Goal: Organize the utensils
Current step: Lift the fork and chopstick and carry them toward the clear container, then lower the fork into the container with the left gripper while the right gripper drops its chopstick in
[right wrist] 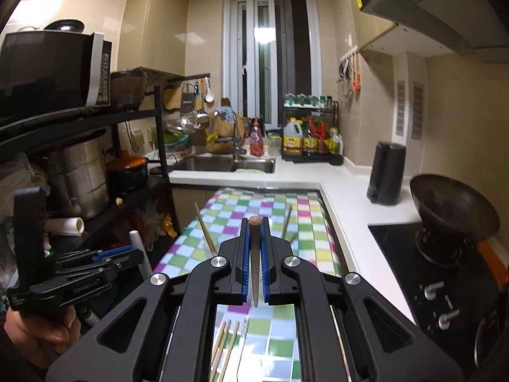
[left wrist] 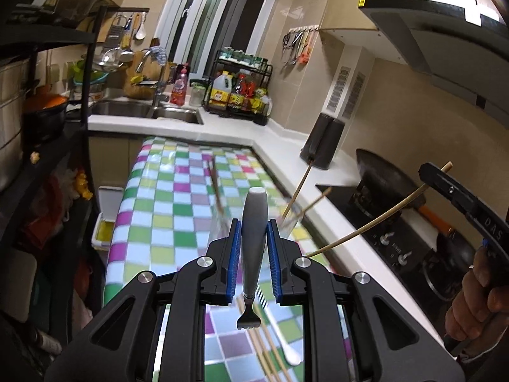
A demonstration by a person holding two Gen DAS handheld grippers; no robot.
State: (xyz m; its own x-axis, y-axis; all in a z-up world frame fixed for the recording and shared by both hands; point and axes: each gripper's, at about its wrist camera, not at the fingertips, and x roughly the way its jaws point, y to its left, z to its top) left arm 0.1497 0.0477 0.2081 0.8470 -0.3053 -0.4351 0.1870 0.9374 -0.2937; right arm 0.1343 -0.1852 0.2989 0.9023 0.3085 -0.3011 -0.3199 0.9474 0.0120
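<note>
My left gripper point(left wrist: 254, 224) is shut on a grey-handled fork point(left wrist: 253, 216), handle up and forward, tines point(left wrist: 248, 320) hanging toward the camera above the checkered tablecloth point(left wrist: 165, 210). My right gripper point(right wrist: 254, 222) is shut on a bamboo chopstick point(right wrist: 254, 254), seen end-on between its blue pads. In the left wrist view that chopstick point(left wrist: 366, 227) slants out of the right gripper point(left wrist: 428, 172). Two blurred glasses point(left wrist: 219, 213) point(left wrist: 292, 218) on the cloth hold chopsticks. More chopsticks point(left wrist: 264, 347) and a white spoon point(left wrist: 288, 347) lie on the cloth below.
A wok point(left wrist: 391, 178) sits on the stove at the right, with a black kettle point(left wrist: 324, 143) on the white counter behind it. The sink point(left wrist: 143, 109) is at the back. A black shelf rack point(right wrist: 133, 191) with pots stands along the left, beside the left gripper point(right wrist: 136, 254).
</note>
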